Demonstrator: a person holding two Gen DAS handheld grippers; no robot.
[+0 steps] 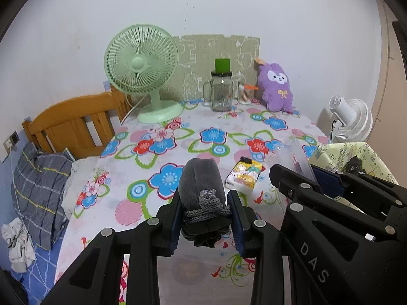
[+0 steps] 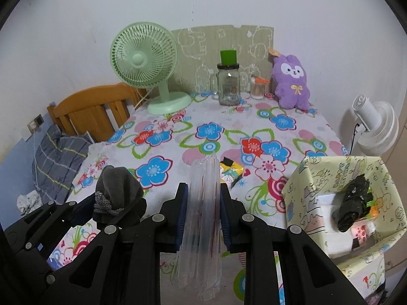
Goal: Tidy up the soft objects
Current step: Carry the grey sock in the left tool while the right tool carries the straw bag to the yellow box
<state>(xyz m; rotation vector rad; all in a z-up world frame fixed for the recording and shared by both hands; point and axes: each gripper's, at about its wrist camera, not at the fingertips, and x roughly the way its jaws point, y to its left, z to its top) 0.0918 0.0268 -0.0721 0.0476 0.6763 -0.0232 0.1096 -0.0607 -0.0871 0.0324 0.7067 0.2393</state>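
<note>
Left gripper clamps the soft, light grey bundle at its cord-tied middle; right gripper, at 3 o'clock, pinches a thin, slippery clear bag.

Left tool clamping grey rolled bundle, above floral tablecloth

Left tongs: matte black plastic frame, two angular arms with triangular cut-outs, round silver screw heads at joints. Fingers black with dark blue pads on inner faces. Right tongs: same build, black arms, silver round fasteners, blue-lined fingers. In left wrist view, right tongs' side arm carries pale grey raised letters "DAS"; small silver metal part sits in its body. No sleeve or hand visible.
</note>
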